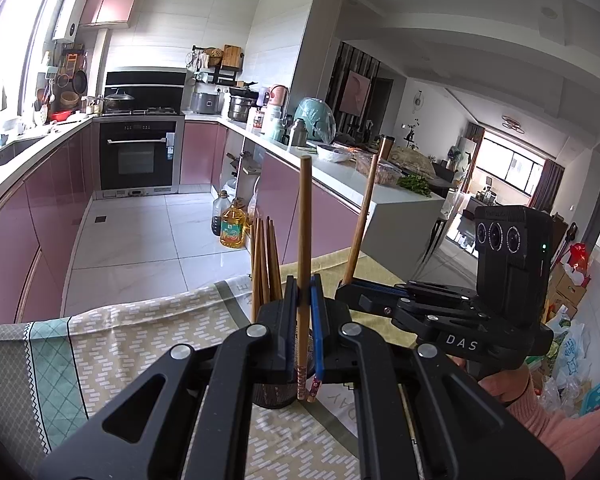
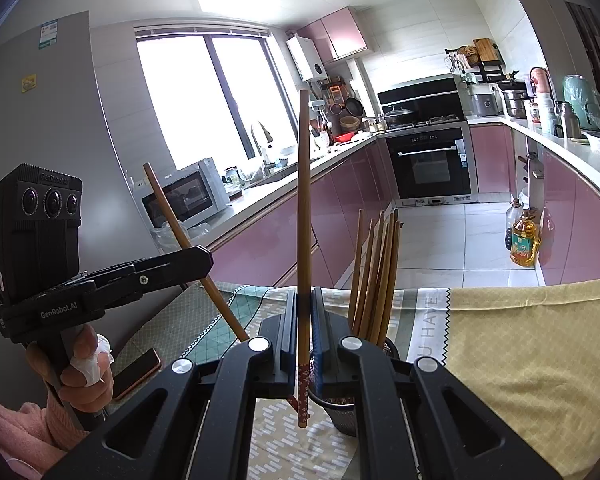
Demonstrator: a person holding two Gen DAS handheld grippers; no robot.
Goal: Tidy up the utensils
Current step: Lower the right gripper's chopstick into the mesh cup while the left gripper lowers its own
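Note:
My left gripper (image 1: 303, 292) is shut on a wooden chopstick (image 1: 305, 220) and holds it upright above the table. My right gripper (image 2: 303, 304) is shut on another wooden chopstick (image 2: 304, 200), also upright. Each gripper shows in the other's view, the right gripper (image 1: 350, 284) with its chopstick (image 1: 362, 216) and the left gripper (image 2: 204, 260) with its chopstick (image 2: 180, 232) tilted. A dark mesh utensil holder (image 2: 342, 412) stands on the table with several chopsticks (image 2: 374, 276) upright in it. The holder (image 1: 274, 396) sits mostly hidden under my left gripper, its chopsticks (image 1: 264, 264) just left of the fingers.
The table carries a patterned cloth (image 1: 140, 344) with a yellow part (image 2: 532, 344). A phone (image 2: 138, 372) lies at the table's left edge. Pink kitchen cabinets (image 1: 28, 216), an oven (image 1: 138, 156) and oil bottles (image 1: 233, 228) on the floor lie beyond the table.

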